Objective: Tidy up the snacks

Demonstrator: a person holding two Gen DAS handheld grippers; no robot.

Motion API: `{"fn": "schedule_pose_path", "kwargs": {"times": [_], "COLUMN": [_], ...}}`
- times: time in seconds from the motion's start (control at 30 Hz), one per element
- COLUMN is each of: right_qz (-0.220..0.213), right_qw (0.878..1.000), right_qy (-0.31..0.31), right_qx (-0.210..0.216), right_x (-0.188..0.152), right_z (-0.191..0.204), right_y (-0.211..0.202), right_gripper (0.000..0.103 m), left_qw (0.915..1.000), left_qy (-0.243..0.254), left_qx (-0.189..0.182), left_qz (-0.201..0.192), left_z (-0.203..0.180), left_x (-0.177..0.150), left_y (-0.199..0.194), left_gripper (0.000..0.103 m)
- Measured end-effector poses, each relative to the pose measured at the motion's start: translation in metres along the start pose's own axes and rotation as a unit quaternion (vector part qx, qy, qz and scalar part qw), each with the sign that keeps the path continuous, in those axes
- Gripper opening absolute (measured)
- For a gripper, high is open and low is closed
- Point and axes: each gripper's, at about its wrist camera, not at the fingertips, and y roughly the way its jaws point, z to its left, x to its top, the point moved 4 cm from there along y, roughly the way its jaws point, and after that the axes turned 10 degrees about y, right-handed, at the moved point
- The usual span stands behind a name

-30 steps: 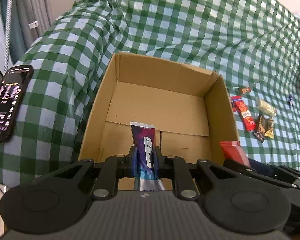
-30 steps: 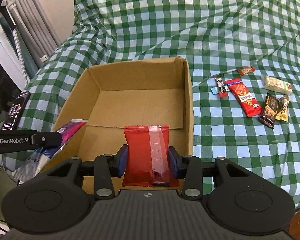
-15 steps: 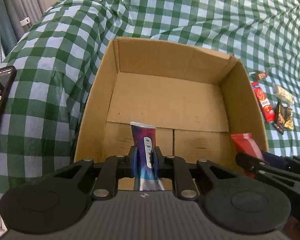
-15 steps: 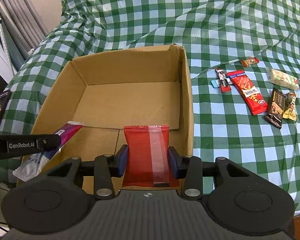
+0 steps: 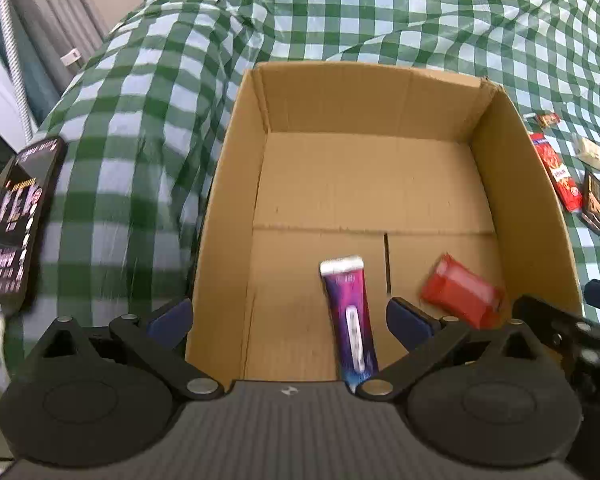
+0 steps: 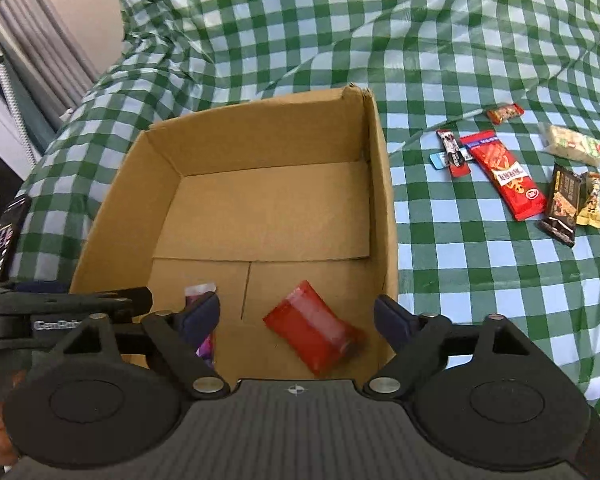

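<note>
Over the near end of the cardboard box (image 5: 520, 168), both claws hang with jaws opening and nothing pressed between the pads. The left claw (image 5: 290, 316) has the purple sachet (image 5: 350, 312) loose between its spread jaws, its lower end hidden behind the claw body. The right claw (image 6: 298, 314) stands over the red packet (image 6: 312, 332), which lies tilted and blurred, apparently falling or just landed on the box floor.

Risks noted:
- The two claws sit close together; a sideways withdrawal could knock one against the other or against the near box wall and shift the box.
- Whether the sachet has reached the floor cannot be told; it may catch on a pad.
- Remaining snacks (image 6: 504, 172) lie on the checked cloth (image 6: 460, 40), whose folds could let thin wrappers slip at pickup.
</note>
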Motion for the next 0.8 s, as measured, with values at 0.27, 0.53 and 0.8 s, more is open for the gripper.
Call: {"fn": "schedule_pose_path", "kwargs": {"times": [0.27, 0.53, 0.8], "right_qz": [-0.011, -0.042, -0.075], "right_qw": [1.0, 0.999, 0.997], "right_qy": [-0.015, -0.031, -0.035], "right_qx": [0.009, 0.004, 0.006], "right_x": [-0.045, -0.082, -0.098], "right_z": [0.008, 0.015, 0.016], "right_y": [-0.046, -0.088, -0.121], "right_gripper": [0.094, 0.098, 0.099], "left_qw": [0.9999, 0.9993, 0.9983], "left_qy": [-0.008, -0.029, -0.03], "left_qx": [-0.007, 0.002, 0.013], "left_qz": [-0.006, -0.021, -0.049], "left_z": [-0.003, 0.0, -0.002], "left_x": [-0.045, -0.089, -0.115], "left_y": [-0.043, -0.079, -0.108], "left_gripper": [0.103, 0.103, 0.103]}}
